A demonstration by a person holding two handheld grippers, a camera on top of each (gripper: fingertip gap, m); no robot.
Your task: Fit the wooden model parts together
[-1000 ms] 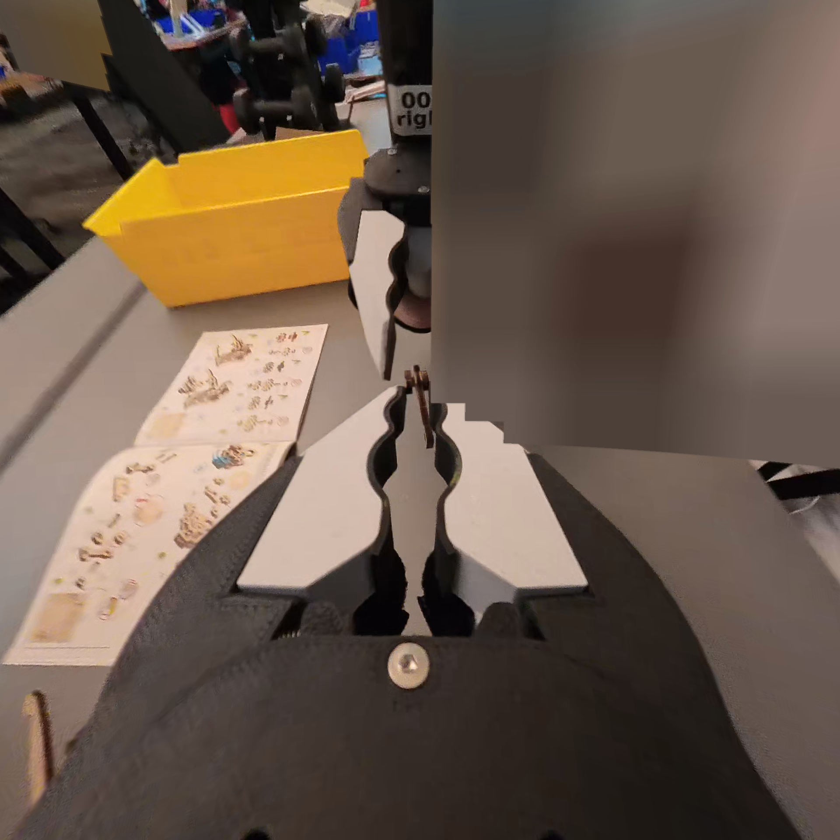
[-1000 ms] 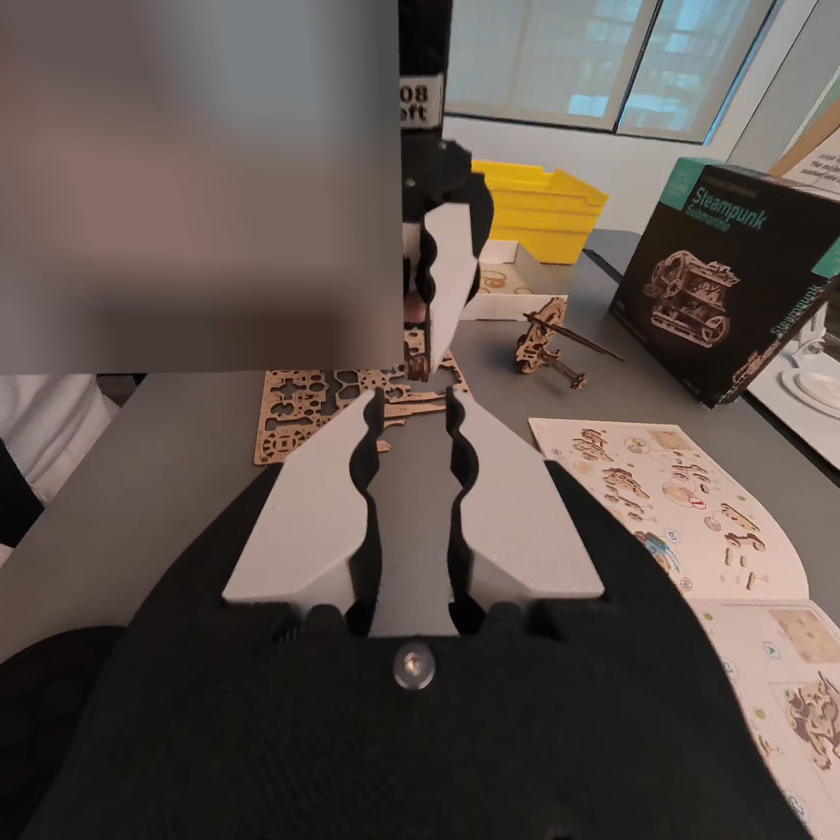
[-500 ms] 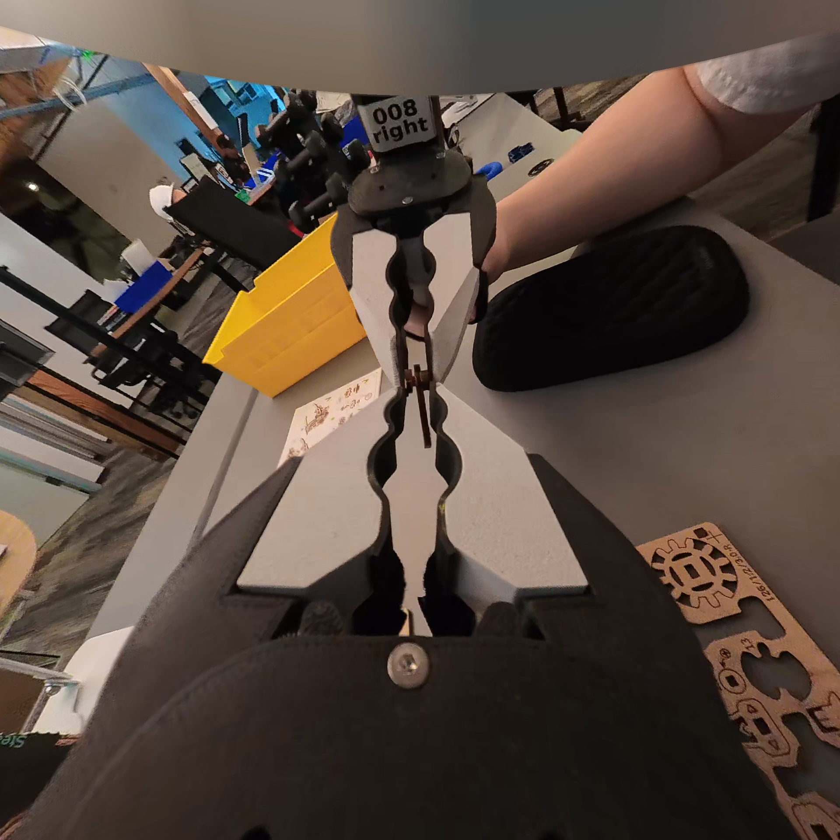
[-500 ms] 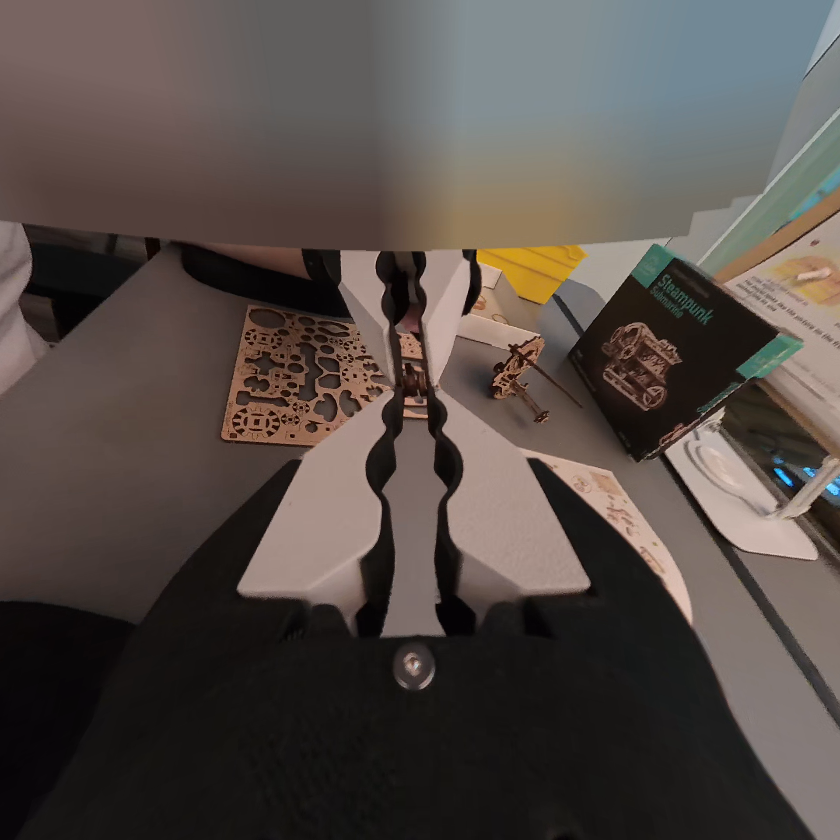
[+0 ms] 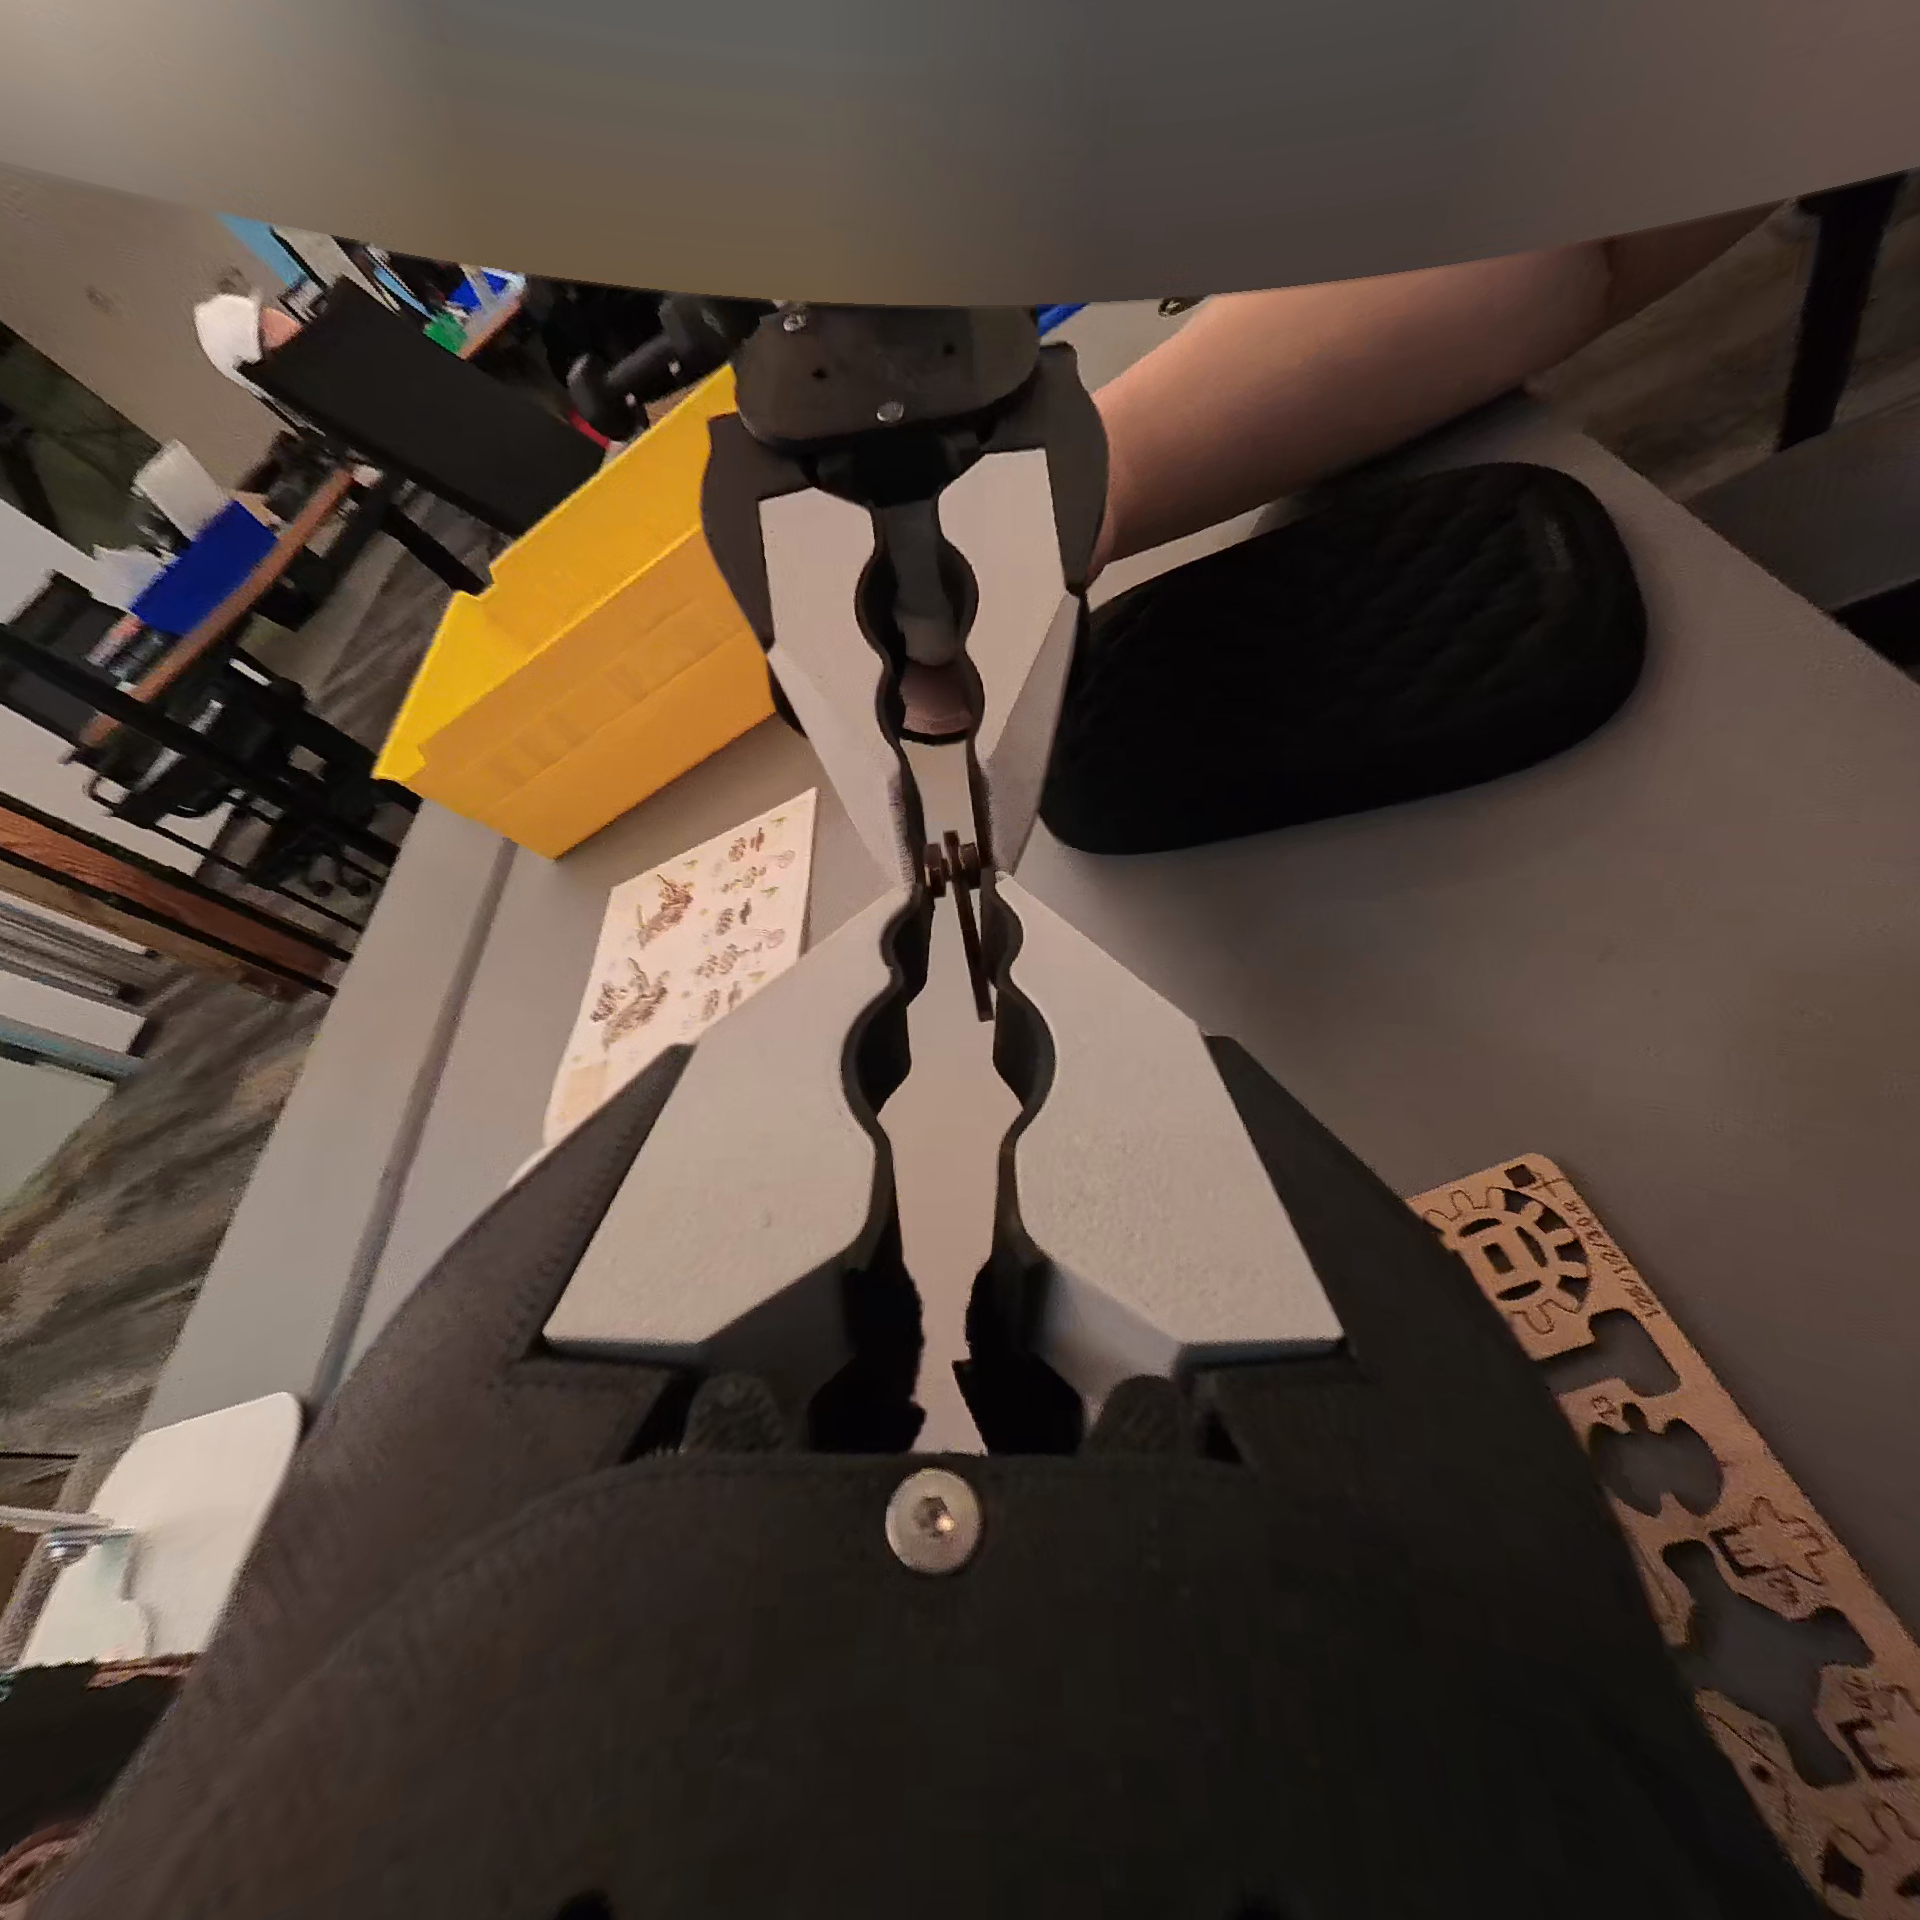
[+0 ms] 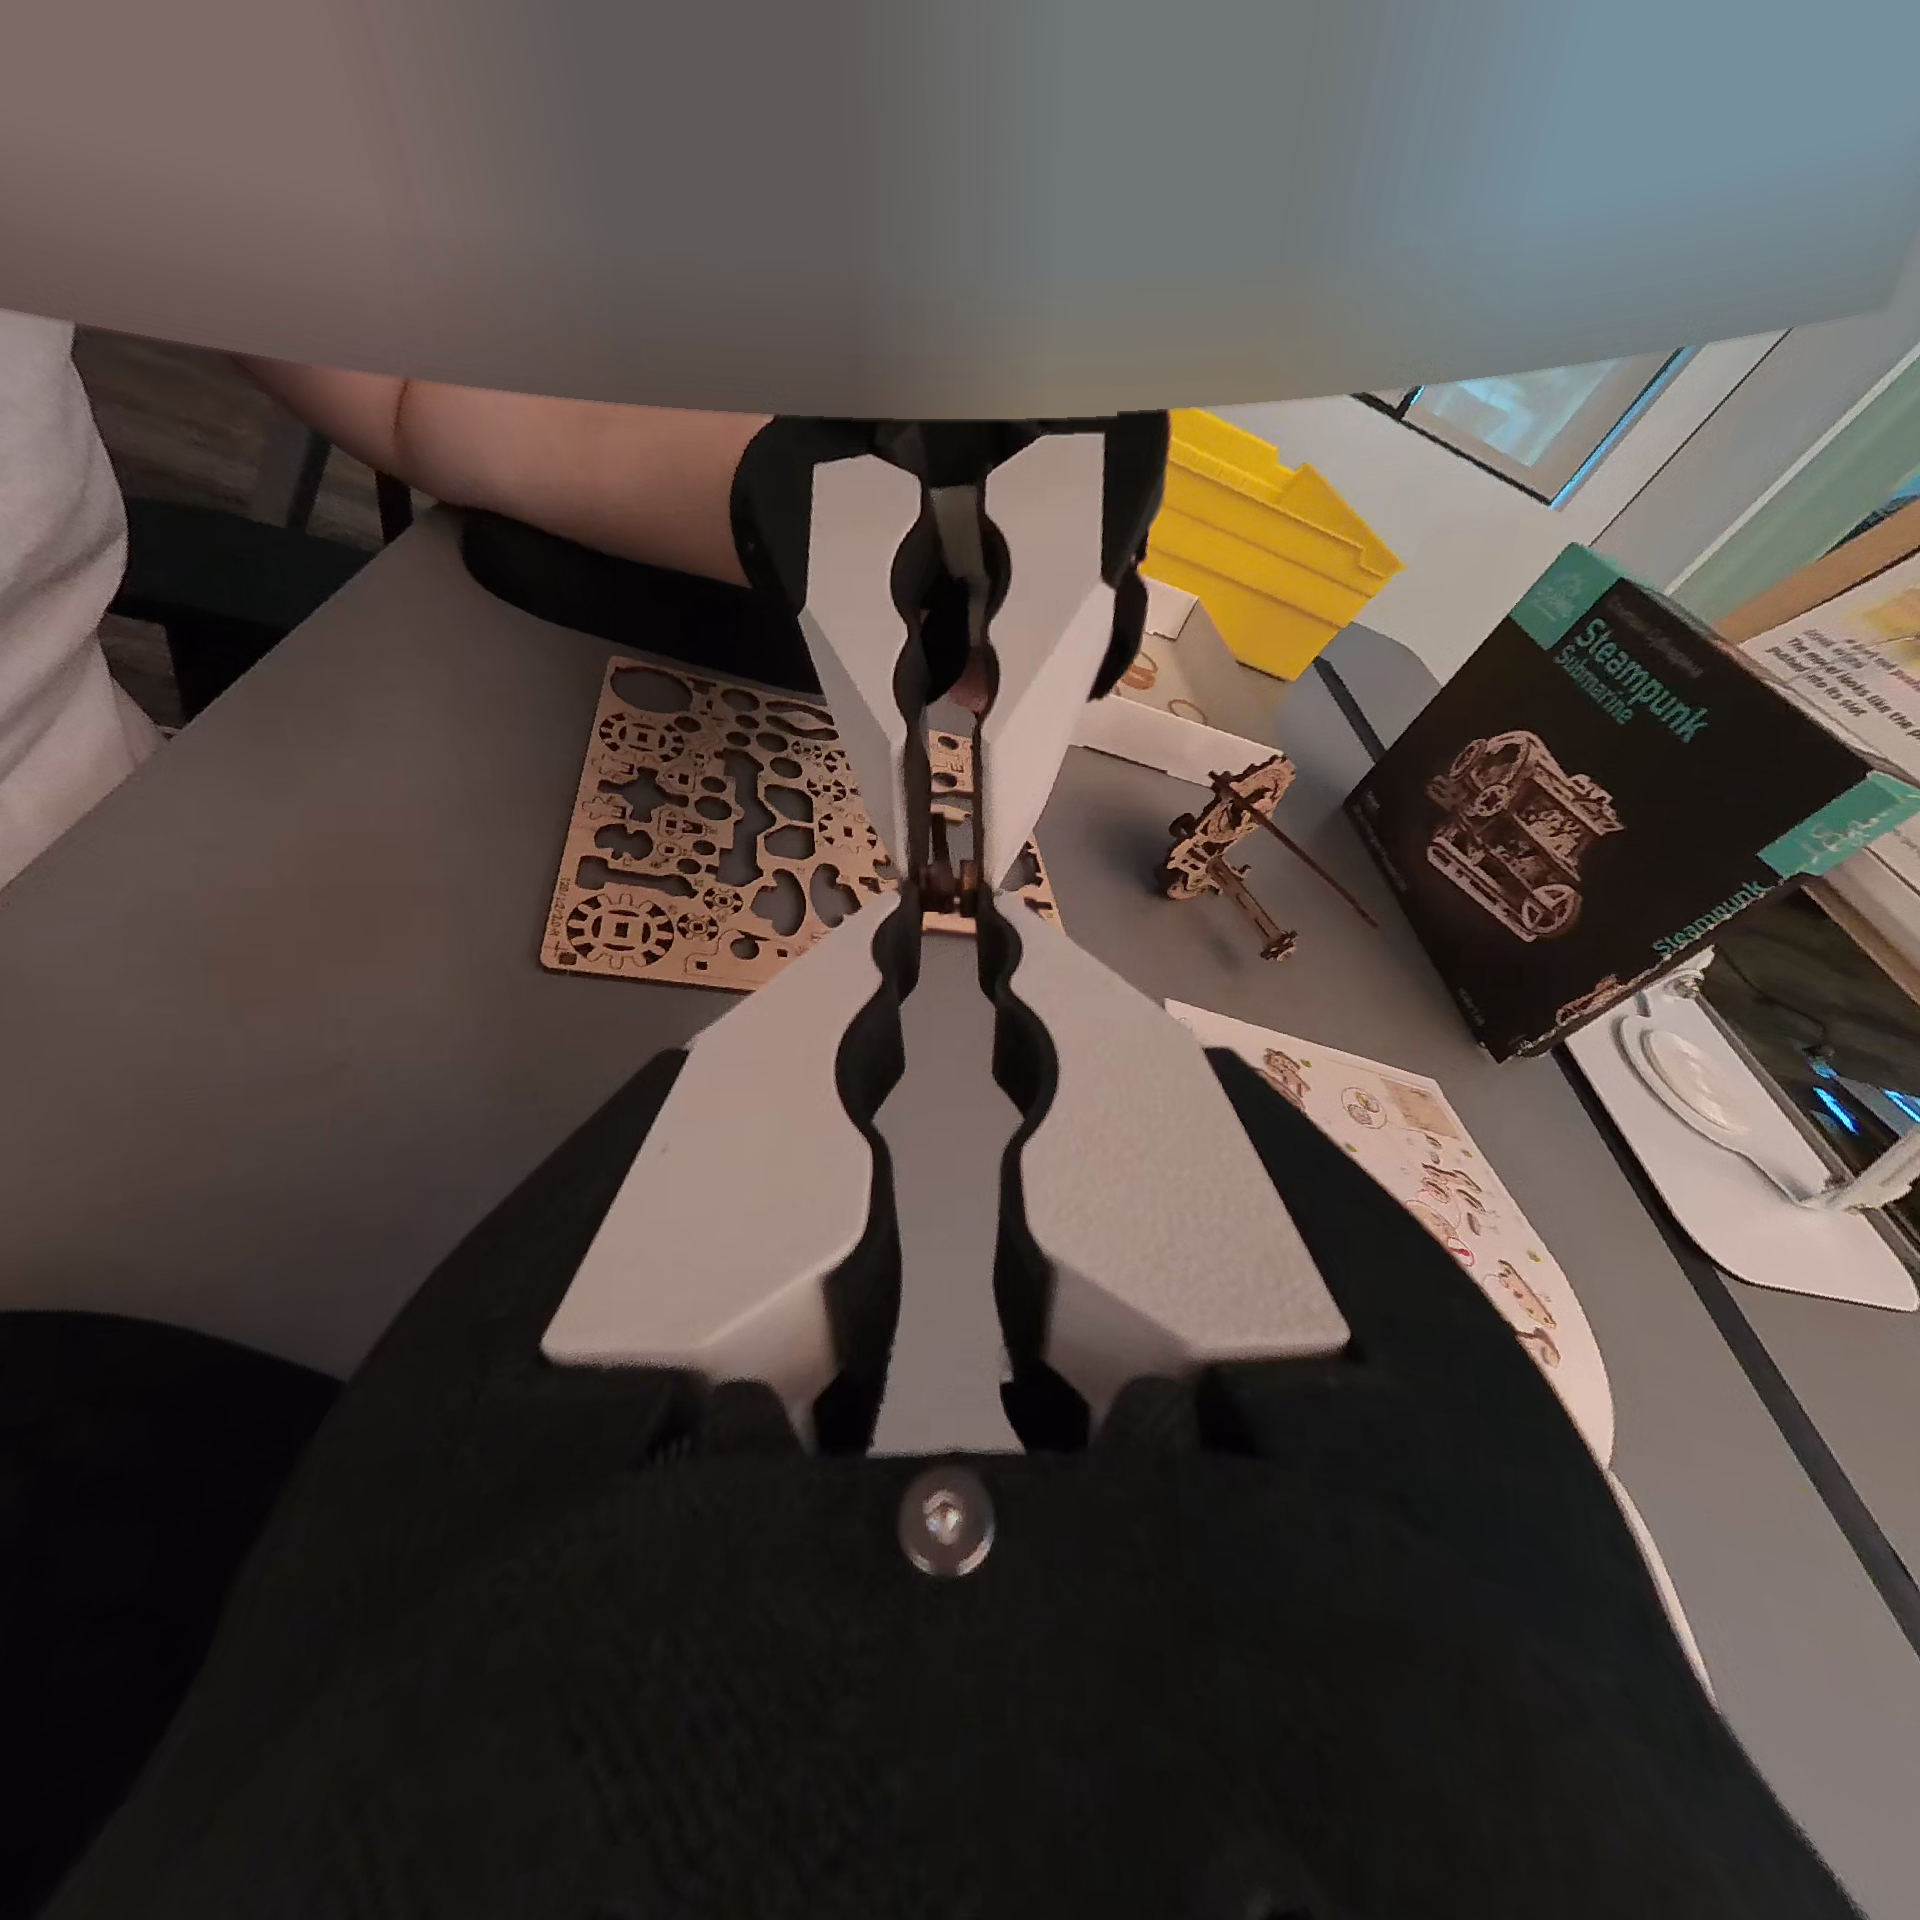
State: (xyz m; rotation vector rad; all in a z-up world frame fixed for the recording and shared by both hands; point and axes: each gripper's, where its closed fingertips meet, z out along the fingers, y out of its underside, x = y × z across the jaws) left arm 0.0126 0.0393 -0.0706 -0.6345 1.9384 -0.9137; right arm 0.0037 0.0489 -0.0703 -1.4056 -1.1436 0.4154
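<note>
While both of my grippers meet tip to tip above the grey table (image 5: 1455,987), I judge the fit half done: the left gripper (image 5: 951,914) is pinched nearly closed on a thin dark wooden strip (image 5: 971,951), and the right gripper (image 6: 940,914) is closed on a small wooden part (image 6: 940,883) pressed against the strip's far end. The strip's long axis runs along my left fingers, pointing forward into the right claw; whether the joint is seated I cannot tell. The part-built model (image 6: 1226,862) and cut-out sheet (image 6: 707,831) lie waiting on the table, so much assembly remains.
</note>
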